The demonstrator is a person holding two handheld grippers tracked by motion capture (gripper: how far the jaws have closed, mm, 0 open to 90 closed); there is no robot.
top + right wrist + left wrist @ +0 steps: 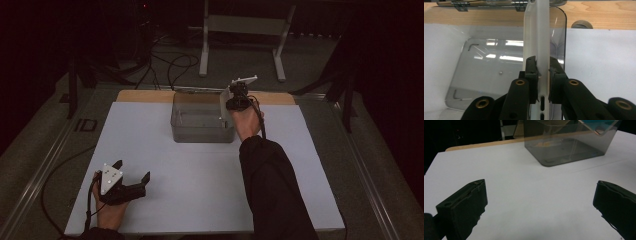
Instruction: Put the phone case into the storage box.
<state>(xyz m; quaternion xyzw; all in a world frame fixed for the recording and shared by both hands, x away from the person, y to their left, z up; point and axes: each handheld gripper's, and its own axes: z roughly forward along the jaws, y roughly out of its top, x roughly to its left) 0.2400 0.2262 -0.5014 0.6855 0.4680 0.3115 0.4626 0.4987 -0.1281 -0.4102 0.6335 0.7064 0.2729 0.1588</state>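
Jaws of the right gripper (543, 71) clamp a white flat panel (537, 37) edge-on over the clear box (200, 120); the left gripper (131, 176) rests open on the table (200, 180), empty

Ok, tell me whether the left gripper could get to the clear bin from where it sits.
Probably yes. The left gripper rests open near the table's front edge, and only bare white tabletop lies between it and the clear bin. The right gripper is clamped on a white piece at the bin's right side.
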